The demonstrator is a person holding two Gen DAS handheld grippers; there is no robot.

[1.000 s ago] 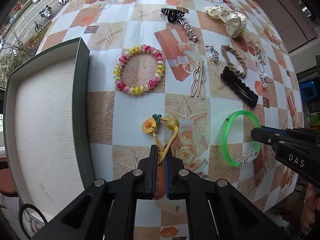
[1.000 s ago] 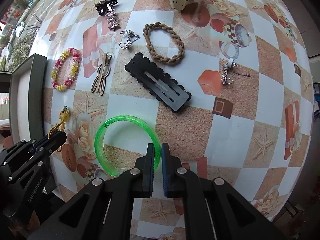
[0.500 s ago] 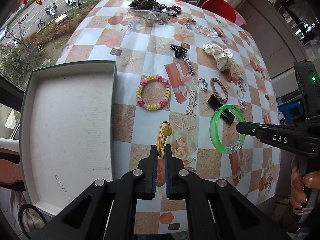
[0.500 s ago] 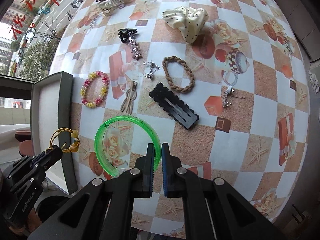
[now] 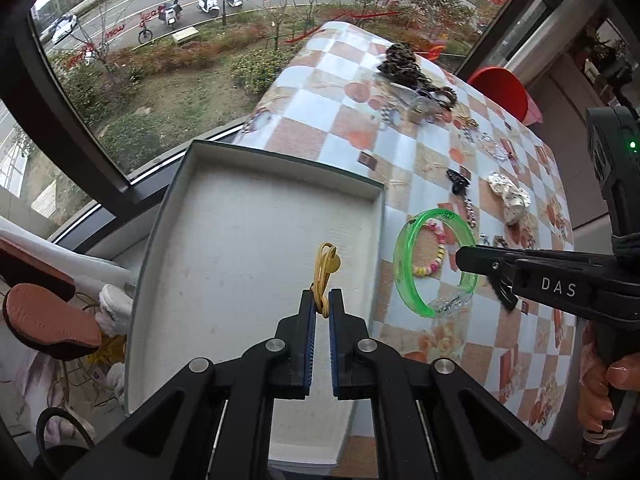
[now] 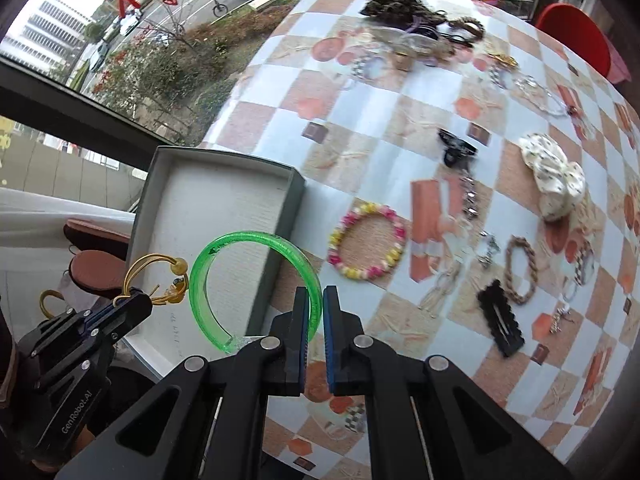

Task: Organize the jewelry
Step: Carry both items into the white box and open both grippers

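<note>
My left gripper (image 5: 322, 300) is shut on a yellow hair tie (image 5: 325, 268) with a bead, held in the air above the white floor of the open green box (image 5: 240, 248). The same hair tie (image 6: 160, 276) and left gripper (image 6: 134, 300) show at the left of the right wrist view. My right gripper (image 6: 316, 300) is shut on the rim of a clear green bangle (image 6: 256, 280), lifted over the box's right wall (image 6: 276, 248). In the left wrist view the bangle (image 5: 404, 276) hangs from the right gripper (image 5: 462, 256) just right of the box.
On the checked tablecloth (image 6: 360, 128) lie a pink and yellow bead bracelet (image 6: 368, 244), a braided brown band (image 6: 520, 272), a black clip (image 6: 500, 320), a cream scrunchie (image 6: 556, 176), a black claw clip (image 6: 454, 148) and a pile of chains (image 6: 404, 4). A window borders the table's far side.
Both grippers have lifted their pieces off the table and carried them left: the hair tie now hangs over the box, the bangle over its right wall. Both wrists rolled.
</note>
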